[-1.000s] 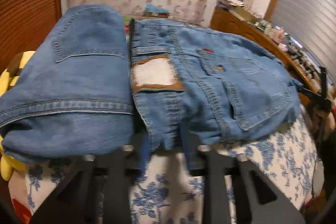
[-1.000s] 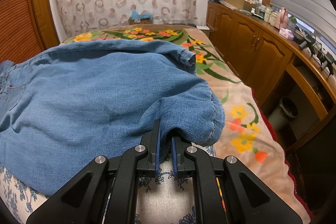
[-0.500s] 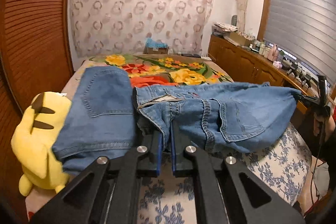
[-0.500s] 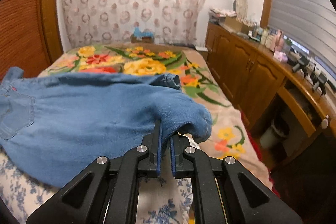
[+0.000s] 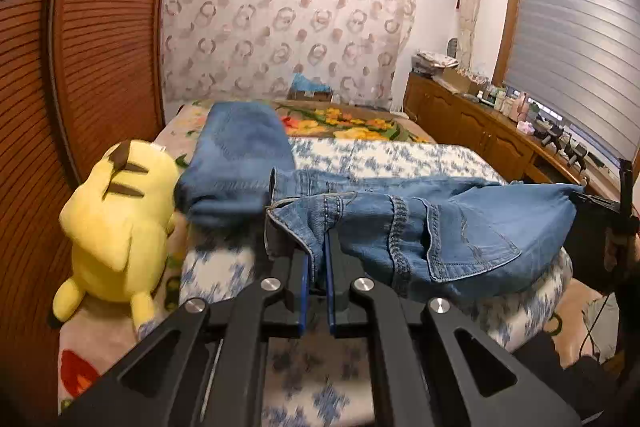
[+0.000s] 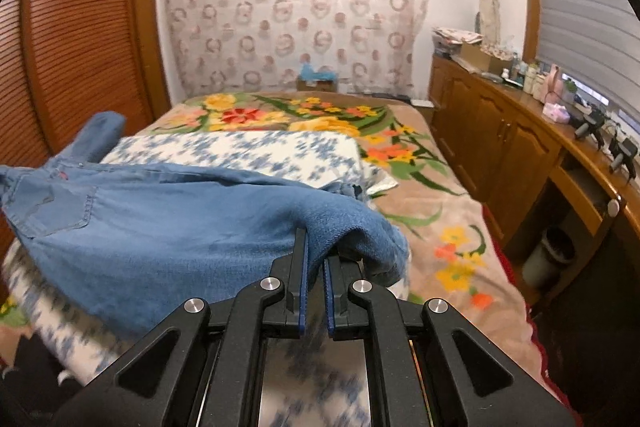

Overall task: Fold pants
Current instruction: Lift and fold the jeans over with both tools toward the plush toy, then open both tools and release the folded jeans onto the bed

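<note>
Bedroom light falls on a bed (image 6: 460, 227) with a flowered blanket, a blue-and-white cloth (image 5: 384, 155) spread over its near part, a louvred wardrobe (image 5: 92, 47) on one side and a wooden sideboard (image 6: 500, 147) on the other. My left gripper (image 5: 316, 259) is clamped on the waistband end of the jeans (image 5: 440, 223), denim pinched between its narrow jaws; my right gripper (image 6: 316, 259) is likewise closed on the leg end of the jeans (image 6: 160, 223). Between the two, the pants hang as a sagging band lifted off the cloth, touching it only where they droop. Beside my left grip lies another folded pair (image 5: 240, 159), with a yellow plush toy (image 5: 116, 219) just next to it. I judge this the lift before a fold: the garment is held at both ends but not yet laid over itself. Next I would need to carry one end evenly across to meet the other, keeping both grips firm so the heavy denim does not slip or twist, then lower it flat.
</note>
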Demonstrator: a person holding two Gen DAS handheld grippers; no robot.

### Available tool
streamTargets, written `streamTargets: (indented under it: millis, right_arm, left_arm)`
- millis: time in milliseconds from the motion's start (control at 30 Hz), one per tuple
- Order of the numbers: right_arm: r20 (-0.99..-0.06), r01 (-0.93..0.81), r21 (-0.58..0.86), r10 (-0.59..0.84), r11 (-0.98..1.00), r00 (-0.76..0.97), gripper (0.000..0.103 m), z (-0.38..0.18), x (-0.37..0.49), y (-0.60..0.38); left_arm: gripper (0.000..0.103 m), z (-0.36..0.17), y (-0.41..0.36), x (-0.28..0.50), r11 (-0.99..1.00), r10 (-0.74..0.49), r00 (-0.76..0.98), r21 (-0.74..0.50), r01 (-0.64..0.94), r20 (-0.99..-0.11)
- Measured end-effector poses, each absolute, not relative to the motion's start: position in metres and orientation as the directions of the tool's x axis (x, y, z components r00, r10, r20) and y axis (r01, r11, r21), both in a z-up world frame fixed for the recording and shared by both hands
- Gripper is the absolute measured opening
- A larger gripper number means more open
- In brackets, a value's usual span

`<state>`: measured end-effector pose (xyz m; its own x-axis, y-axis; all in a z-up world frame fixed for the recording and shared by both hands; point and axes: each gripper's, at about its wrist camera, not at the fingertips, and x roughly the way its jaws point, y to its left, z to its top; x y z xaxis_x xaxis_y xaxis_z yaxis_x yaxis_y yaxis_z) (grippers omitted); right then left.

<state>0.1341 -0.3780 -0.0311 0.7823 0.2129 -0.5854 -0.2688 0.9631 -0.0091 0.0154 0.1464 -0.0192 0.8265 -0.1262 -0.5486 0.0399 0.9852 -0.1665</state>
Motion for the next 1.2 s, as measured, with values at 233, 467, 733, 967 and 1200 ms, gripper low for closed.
streamTargets:
  millis: [233, 467, 733, 967, 1200]
  right_arm:
    - [-0.638, -0.276, 0.004, 0.215, 0.961, 0.739, 0.004, -0.065, 0.118, -0.37]
    - [-0.689, -0.255, 0.054, 0.221, 0.966, 0.691, 0.005, -0.101, 0.112, -0.383]
    - [-0.685, -0.232, 0.103, 0.238, 0.967, 0.688, 0.005, -0.116, 0.1, -0.397]
    - [-0.677, -0.219, 0.109, 0.234, 0.97, 0.698, 0.008, -0.107, 0.094, -0.399]
    - [-0.669, -0.197, 0.121, 0.226, 0.973, 0.708, 0.026, -0.101, 0.089, -0.406]
  left_arm:
    - [0.007, -0.055, 0.143, 0.013, 0.989, -0.105, 0.771, -0.144, 0.018, -0.628]
    - [0.014, -0.072, 0.136, 0.005, 0.992, -0.09, 0.741, -0.125, 0.009, -0.666]
    - [0.034, -0.059, 0.134, -0.005, 0.993, -0.088, 0.761, -0.117, 0.016, -0.642]
    - [0.058, -0.056, 0.118, 0.001, 0.991, -0.12, 0.773, -0.125, 0.054, -0.623]
    - [0.058, -0.067, 0.076, 0.029, 0.982, -0.185, 0.753, -0.137, 0.127, -0.632]
